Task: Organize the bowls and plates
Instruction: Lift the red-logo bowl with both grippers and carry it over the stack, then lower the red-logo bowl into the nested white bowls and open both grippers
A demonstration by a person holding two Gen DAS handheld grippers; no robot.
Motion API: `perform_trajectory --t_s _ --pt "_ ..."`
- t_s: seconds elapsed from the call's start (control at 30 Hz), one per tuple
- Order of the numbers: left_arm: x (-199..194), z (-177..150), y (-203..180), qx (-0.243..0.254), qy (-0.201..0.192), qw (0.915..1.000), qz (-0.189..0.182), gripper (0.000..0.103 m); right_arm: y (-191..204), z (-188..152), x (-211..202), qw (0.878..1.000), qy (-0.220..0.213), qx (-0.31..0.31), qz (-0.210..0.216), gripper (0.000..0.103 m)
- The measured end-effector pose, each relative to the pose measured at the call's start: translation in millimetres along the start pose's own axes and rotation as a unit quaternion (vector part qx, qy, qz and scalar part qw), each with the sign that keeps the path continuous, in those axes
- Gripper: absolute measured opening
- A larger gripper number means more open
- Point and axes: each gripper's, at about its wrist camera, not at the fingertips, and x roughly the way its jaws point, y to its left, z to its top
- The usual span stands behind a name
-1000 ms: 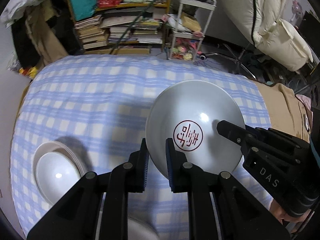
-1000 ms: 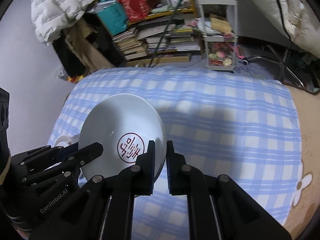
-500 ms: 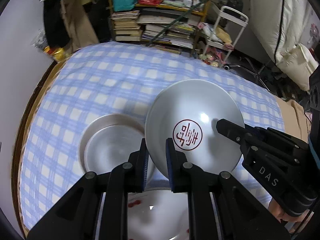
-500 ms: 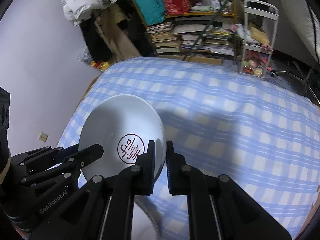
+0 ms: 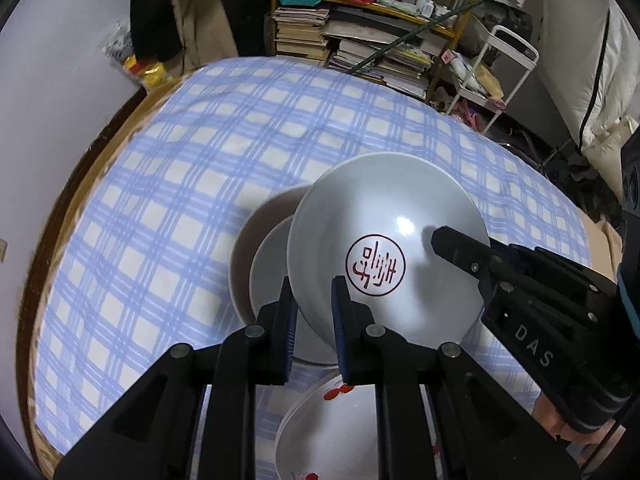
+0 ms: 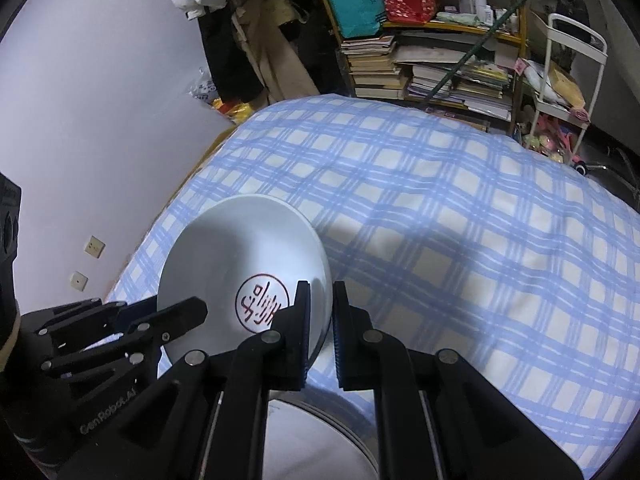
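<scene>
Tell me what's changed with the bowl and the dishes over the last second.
The stamped bowl, carried by both grippers, has travelled across the checked cloth until it hangs over the nested dishes. Unchanged: left gripper and right gripper stay clamped on opposite rims.

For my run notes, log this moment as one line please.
left tool: shut on bowl rim | right tool: shut on opposite rim | stamped bowl: held above nested bowls | surface: checked cloth
</scene>
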Motion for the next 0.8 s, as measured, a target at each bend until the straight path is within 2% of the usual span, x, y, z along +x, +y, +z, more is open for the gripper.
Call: perform_trajectory --t_s 0.23,0.67,0.8 --pt "7.0 -9.5 7.1 0.009 0.003 0.9997 0.024 0.015 10.3 -7.7 15.0 1.0 0.008 0.0 0.009 0.012" --pt "17.7 -8.4 29.6 -0.03 0.02 0.9994 0.001 0.015 22.6 -22.6 32.9 1.0 0.026 -0.014 -0.005 0.012" --pt "17.9 -9.2 30.7 -0.028 0.017 0.9995 0.002 0.015 22.5 -26.1 36.1 1.0 0.026 -0.006 -0.005 0.012"
